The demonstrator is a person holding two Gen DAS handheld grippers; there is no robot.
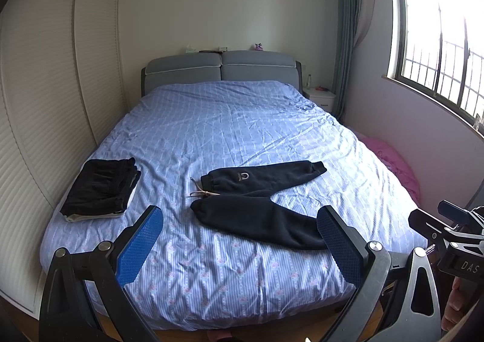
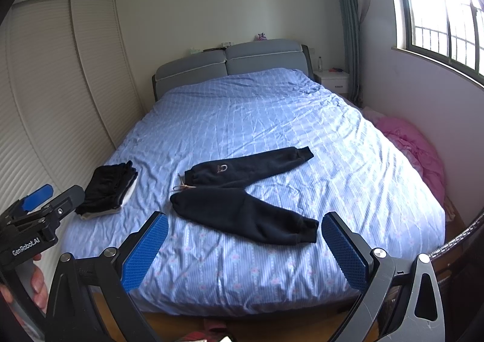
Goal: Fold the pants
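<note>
Folded dark clothes stack (image 1: 101, 189) ahead-left of left gripper (image 1: 239, 239), near bed's (image 1: 211, 287) left edge. Left gripper jaws wide, holding nothing. Dark pants (image 1: 257, 199) straight ahead on blue sheet, legs splayed in V, cuffs pointing right. Right gripper (image 2: 245, 239) jaws wide, holding nothing; pants ahead, apart. Bare sheet beyond, toward headboard (image 1: 220, 69).
</note>
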